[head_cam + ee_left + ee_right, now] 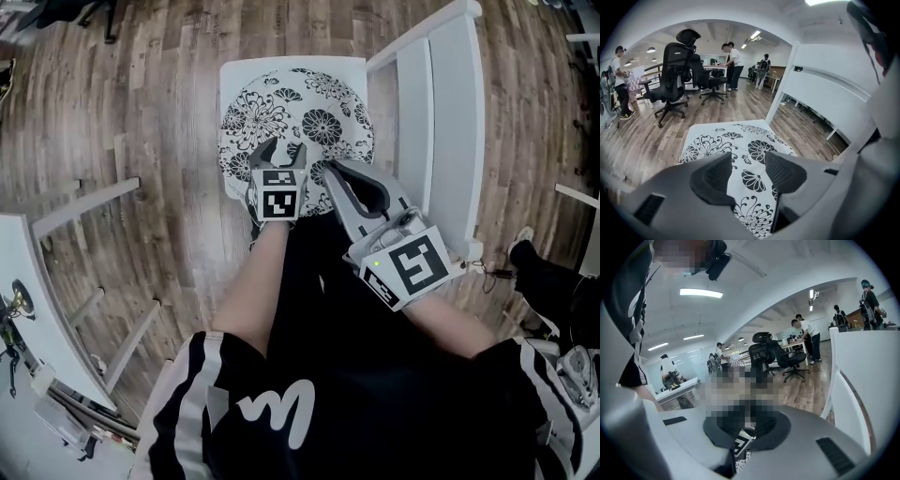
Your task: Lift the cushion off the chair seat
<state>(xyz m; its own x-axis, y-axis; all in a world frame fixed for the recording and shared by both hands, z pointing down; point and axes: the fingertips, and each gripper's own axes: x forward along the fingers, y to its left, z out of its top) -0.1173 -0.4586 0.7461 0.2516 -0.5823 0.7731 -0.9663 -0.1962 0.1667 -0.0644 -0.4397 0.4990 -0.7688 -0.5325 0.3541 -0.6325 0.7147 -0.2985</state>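
A round white cushion [309, 108] with black flowers lies flat on the white chair seat [239, 70]. The white chair back [450, 122] stands to its right. My left gripper [281, 152] hovers over the cushion's near edge, open. In the left gripper view the cushion [736, 145] shows between and below the jaws of my left gripper [747, 161]. My right gripper [330, 169] sits at the cushion's near right edge with its tips together. In the right gripper view the jaws of my right gripper [749, 427] meet, partly behind a blurred patch. I see no fabric between them.
A white table [37, 300] and its legs stand to the left on the wooden floor. Black office chairs [675, 70] and several people are farther off in the room. The chair back [829, 79] closes off the right side.
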